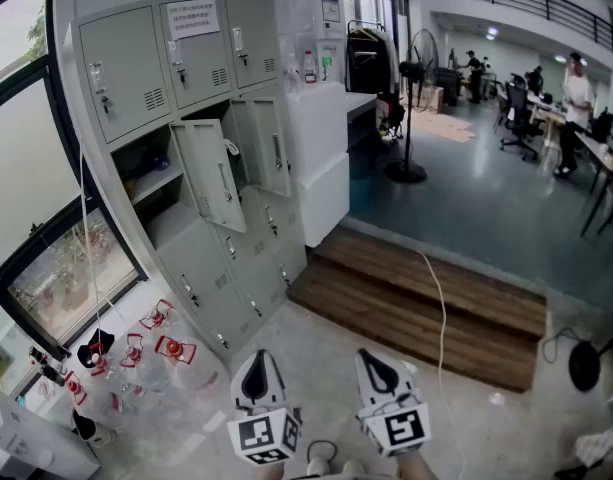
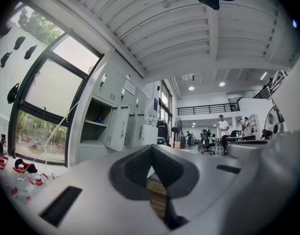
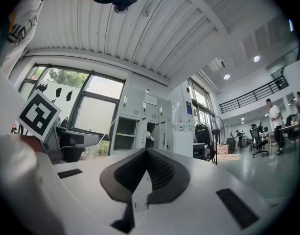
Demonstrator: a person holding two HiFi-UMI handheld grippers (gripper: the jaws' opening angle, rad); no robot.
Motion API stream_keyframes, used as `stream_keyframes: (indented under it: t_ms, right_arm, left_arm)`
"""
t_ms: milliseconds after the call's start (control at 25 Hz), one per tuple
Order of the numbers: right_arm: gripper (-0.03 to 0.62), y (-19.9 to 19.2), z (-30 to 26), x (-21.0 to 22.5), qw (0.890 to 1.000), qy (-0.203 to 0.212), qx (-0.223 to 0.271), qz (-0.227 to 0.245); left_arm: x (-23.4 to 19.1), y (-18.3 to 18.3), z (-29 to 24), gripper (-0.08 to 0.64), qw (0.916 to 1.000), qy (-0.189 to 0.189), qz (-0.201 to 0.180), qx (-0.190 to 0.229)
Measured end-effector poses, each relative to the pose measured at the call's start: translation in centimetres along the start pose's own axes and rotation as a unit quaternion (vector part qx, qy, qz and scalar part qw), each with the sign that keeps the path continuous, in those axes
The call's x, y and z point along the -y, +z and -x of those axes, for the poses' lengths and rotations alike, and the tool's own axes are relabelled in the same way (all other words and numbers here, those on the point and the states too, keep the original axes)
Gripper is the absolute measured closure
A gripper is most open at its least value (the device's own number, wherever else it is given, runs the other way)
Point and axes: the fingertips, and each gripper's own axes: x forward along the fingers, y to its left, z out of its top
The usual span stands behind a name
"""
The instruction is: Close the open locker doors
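Both tongs hang closed and empty at six o'clock in the head view, the left tongs (image 1: 257,377) and right tongs (image 1: 379,371) pointing level, side by side and well short of the work; each gripper view shows its own ribbed pads meeting at the tip with nothing between them, left tongs (image 2: 150,153) and right tongs (image 3: 147,155) alike. The grey locker bank (image 1: 136,68) stands at about eleven o'clock, against a tall window (image 1: 26,168), and two of its middle-row doors stand swung out into the room: the nearer open door (image 1: 214,173) and, just beside it toward one o'clock, the farther open door (image 1: 269,146). The top-row doors look shut, and a white cabinet (image 1: 321,158) stands just to the right of the lockers. Small red-and-white items (image 1: 156,343) lie on the floor at nine o'clock from the tongs, near the base of the lockers. The doors look like thin painted sheet metal, so they should be light, stiff and smooth, swinging freely on their hinges; a flat push with closed tongs on the outer face near the free, latch-side edge seems the likeliest hold, firm enough to seat the latch without letting the door bounce back
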Motion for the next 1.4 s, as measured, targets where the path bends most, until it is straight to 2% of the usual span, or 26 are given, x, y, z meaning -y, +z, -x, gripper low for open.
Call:
stream_keyframes:
  t_ms: [440,800,1160,1280,1320,1360,1400]
  right_arm:
    - [0.588,-2.1,-1.3,0.1,1.000,0.006,-0.029,-0.005]
    - [0.588,-2.3,-0.6,1.7,0.999,-0.004,-0.024,-0.029]
    - [0.588,-2.9,0.6,3.8,0.999,-0.005,-0.016,-0.038]
    - [0.588,-3.4,0.9,4.9,0.999,-0.012,-0.011,-0.045]
    - [0.588,-3.7,0.9,5.3,0.999,-0.013,-0.011,-0.044]
    - [0.588,-4.0,0.8,5.5,0.999,-0.012,-0.013,-0.045]
    - [0.588,-4.2,0.6,5.6,0.999,-0.011,-0.015,-0.047]
  left_arm:
    - [0.1,-1.3,-1.6,0.555,0.9999,-0.003,0.006,-0.010]
    - [1.6,-2.0,-1.9,0.554,0.9996,-0.016,0.013,-0.019]
    - [3.3,-2.5,-1.9,0.554,0.9996,-0.013,0.018,-0.017]
    - [4.3,-3.1,-1.6,0.553,0.9994,-0.026,0.017,-0.017]
    - [4.7,-3.1,-1.7,0.490,0.9993,-0.031,0.015,-0.012]
    - [4.9,-2.9,-2.0,0.303,0.9994,-0.033,0.011,-0.006]
    - [4.9,-2.8,-2.4,0.260,0.9994,-0.034,0.007,-0.002]
